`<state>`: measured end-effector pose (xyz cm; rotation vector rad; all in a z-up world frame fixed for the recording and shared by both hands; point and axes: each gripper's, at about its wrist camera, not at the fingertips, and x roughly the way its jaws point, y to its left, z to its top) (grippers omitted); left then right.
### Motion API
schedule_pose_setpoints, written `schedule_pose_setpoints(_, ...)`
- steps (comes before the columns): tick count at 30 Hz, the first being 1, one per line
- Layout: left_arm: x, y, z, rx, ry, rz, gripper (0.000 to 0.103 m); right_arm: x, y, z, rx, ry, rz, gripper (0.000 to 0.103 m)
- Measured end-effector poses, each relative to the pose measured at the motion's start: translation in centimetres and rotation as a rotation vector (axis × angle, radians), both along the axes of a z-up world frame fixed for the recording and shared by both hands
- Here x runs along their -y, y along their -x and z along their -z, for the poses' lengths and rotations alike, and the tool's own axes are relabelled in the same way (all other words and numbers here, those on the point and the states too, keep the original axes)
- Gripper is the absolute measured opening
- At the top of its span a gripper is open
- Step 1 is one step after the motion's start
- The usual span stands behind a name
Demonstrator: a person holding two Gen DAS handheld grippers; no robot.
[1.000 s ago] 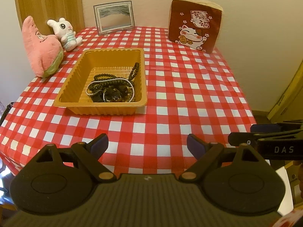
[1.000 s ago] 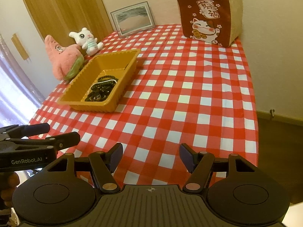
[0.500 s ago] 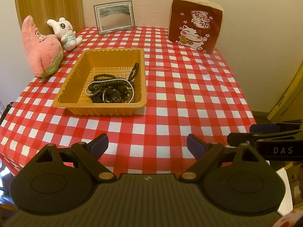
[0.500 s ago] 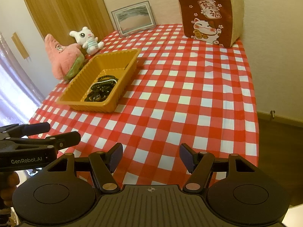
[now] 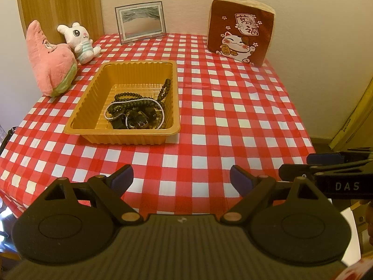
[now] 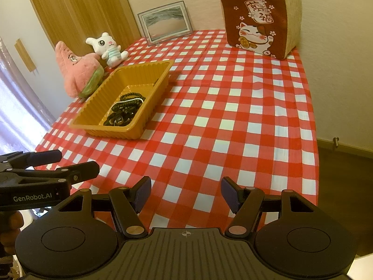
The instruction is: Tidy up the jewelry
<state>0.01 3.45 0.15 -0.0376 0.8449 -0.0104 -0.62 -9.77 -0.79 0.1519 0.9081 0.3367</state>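
Jewelry (image 5: 136, 112) in tray (image 5: 121, 137), well beyond left hand-held gripper (image 5: 181, 179).

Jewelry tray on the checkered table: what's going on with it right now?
Nothing is being handled. A person holds the left gripper and right gripper over the near table edge, both open and empty. The orange tray sits untouched on the red checkered tablecloth, with dark bead strands and a pearl strand tangled inside.
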Motion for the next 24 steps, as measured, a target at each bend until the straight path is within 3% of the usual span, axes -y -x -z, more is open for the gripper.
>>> schedule_pose_setpoints(24,-0.33,-0.78,0.01,0.000,0.000,-0.011,0.088,-0.56,-0.24,0.30,-0.002,0.006,-0.010,0.066)
